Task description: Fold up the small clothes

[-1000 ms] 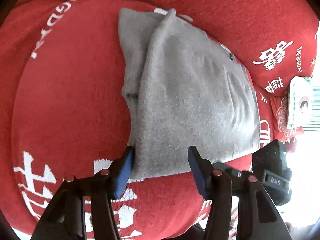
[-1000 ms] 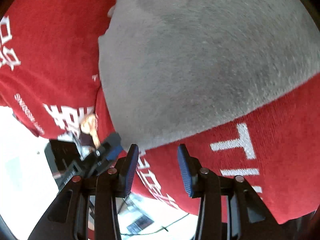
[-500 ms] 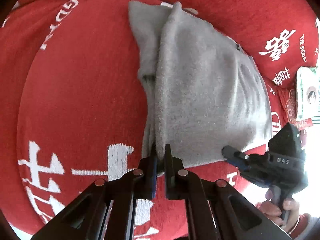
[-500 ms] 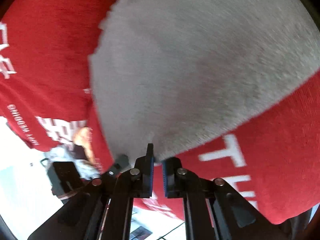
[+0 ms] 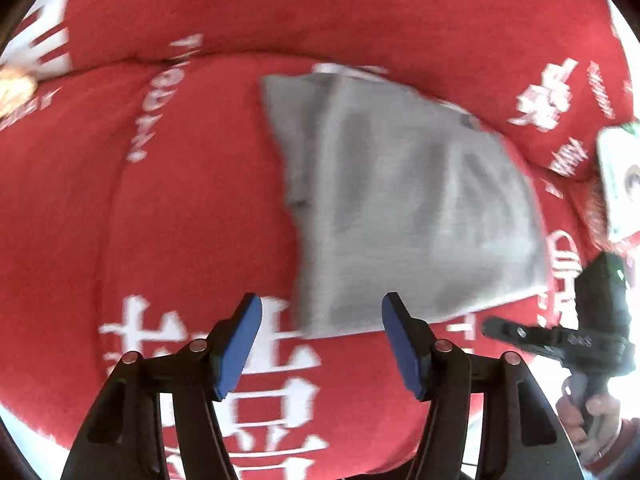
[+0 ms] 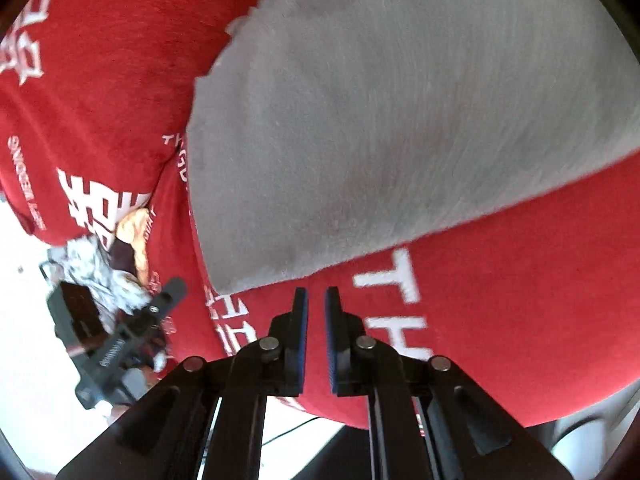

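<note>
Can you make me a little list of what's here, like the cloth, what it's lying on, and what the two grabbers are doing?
cloth: grey garment, folded, lying flat
surface: red cushion with white lettering
left gripper: jaws opening, nothing between them, just off the cloth's near edge
right gripper: shut, empty, near the cloth's corner

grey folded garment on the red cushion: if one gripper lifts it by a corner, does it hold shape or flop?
Likely flops: the grey garment is soft knit lying in loose layers, so the fold would probably fall open. Probably light, since it barely dents the red cushion. Its fuzzy surface suggests it will drag and bunch, not slide, if pushed.
</note>
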`<act>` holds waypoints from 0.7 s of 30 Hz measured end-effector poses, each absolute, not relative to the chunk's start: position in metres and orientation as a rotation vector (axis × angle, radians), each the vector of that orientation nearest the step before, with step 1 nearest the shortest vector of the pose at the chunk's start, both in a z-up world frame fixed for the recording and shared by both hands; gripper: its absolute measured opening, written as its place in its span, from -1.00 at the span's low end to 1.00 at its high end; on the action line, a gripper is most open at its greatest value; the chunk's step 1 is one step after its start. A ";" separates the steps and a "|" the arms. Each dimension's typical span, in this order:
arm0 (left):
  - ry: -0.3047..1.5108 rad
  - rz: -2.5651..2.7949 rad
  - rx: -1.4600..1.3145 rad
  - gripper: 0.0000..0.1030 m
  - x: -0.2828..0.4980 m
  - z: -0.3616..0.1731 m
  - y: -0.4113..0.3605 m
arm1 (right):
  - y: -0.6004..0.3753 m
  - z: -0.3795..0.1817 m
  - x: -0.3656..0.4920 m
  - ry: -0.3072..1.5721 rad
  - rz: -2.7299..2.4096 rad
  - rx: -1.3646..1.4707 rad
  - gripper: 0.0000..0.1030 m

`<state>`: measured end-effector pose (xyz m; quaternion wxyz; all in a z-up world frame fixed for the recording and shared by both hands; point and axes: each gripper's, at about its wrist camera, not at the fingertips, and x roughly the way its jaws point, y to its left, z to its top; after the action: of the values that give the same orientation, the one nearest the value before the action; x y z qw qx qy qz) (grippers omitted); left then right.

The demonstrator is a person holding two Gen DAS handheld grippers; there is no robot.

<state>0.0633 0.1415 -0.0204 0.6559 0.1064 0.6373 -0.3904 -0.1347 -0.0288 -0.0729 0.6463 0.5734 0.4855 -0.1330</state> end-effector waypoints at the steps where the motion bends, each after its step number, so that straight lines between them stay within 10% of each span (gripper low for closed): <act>1: 1.451 -0.922 0.255 0.22 0.056 -0.021 0.132 | -0.034 -0.066 -0.135 1.105 -0.326 1.263 -0.81; 17: 1.465 -0.853 0.429 0.25 0.016 -0.066 0.095 | -0.153 -0.070 -0.209 1.176 -0.727 1.031 -1.00; 21: 1.534 -0.854 0.351 0.66 0.020 -0.070 0.093 | -0.155 -0.067 -0.221 1.164 -0.729 1.066 -1.00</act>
<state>0.0202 0.0926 -0.0698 0.6255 0.1529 0.6686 -0.3720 -0.2214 -0.1546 -0.0666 0.6455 0.4683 0.5114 -0.3201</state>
